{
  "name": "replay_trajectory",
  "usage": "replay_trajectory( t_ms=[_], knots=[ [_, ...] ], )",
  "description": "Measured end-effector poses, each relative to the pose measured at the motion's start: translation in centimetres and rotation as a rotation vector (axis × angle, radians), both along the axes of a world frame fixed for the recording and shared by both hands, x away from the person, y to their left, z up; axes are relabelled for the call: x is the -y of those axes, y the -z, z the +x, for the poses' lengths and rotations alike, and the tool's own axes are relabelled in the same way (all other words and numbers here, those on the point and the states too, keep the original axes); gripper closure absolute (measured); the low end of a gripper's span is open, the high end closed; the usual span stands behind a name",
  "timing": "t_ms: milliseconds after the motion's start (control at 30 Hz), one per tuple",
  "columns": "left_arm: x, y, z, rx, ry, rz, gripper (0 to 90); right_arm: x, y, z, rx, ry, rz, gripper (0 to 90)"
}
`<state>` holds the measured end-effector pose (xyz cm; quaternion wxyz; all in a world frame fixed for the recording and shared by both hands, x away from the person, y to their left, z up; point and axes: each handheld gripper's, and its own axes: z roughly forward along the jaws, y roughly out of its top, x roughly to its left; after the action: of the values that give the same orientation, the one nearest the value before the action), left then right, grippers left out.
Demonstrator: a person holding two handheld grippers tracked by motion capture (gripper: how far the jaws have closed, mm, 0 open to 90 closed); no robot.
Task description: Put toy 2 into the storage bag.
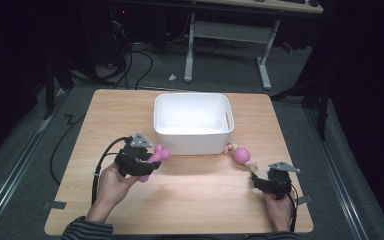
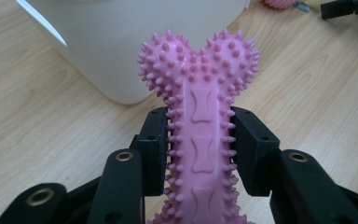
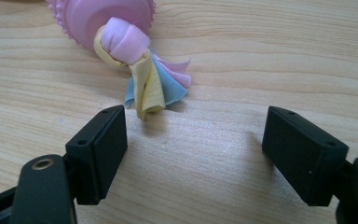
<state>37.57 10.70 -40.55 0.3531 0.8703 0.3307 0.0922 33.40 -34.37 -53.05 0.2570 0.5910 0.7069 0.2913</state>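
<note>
A pink spiky bone-shaped toy (image 2: 200, 116) is clamped by its shaft between the jaws of my left gripper (image 2: 200, 140), its knobbed end pointing toward the white tub (image 2: 121, 37). From above, that gripper (image 1: 150, 159) hovers over the table's left half, front-left of the white tub (image 1: 193, 142), with the pink bone toy (image 1: 156, 156) sticking out. My right gripper (image 3: 196, 140) stands open on the wood, nothing between its jaws. Just ahead of it lies a pink ball toy (image 3: 103, 16) with a knotted pastel cloth tail (image 3: 151, 86). In the high view the ball toy (image 1: 241, 155) lies by the tub's front right corner, near the right gripper (image 1: 260, 181).
The wooden table (image 1: 190, 200) has open surface in front of the tub. The tub looks bare inside. Behind the table are a white desk frame (image 1: 227, 37) and cables on the dark floor. Both of the person's hands enter from the bottom edge.
</note>
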Motion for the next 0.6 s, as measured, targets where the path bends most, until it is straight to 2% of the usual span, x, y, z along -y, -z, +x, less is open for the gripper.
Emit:
replay_trajectory(
  t_ms=[67,133,233,433,533,567,600],
  knots=[
    [0.0,-0.5,0.2,-0.007,0.008,-0.017,59.1,0.0,0.0,0.0,0.0,0.0,0.0,22.2],
    [0.0,-1.2,0.5,-0.013,0.022,-0.062,59.1,0.0,0.0,0.0,0.0,0.0,0.0,22.2],
    [0.4,-2.5,1.0,0.019,0.03,-0.056,59.1,0.0,0.0,0.0,0.0,-0.001,0.001,22.2],
    [0.8,-3.6,1.8,0.029,0.035,-0.055,59.1,0.0,0.0,0.0,0.0,-0.001,0.001,22.2],
    [1.0,-3.8,2.3,0.023,0.039,-0.077,59.0,0.0,0.0,0.0,0.0,-0.002,0.001,22.2],
    [1.1,-3.9,2.5,0.014,0.045,-0.102,59.0,0.0,0.0,0.0,0.0,-0.002,0.001,22.2],
    [1.1,-3.9,2.5,0.014,0.045,-0.102,59.0,0.0,0.0,0.0,0.0,-0.002,0.001,22.2]
  ],
)
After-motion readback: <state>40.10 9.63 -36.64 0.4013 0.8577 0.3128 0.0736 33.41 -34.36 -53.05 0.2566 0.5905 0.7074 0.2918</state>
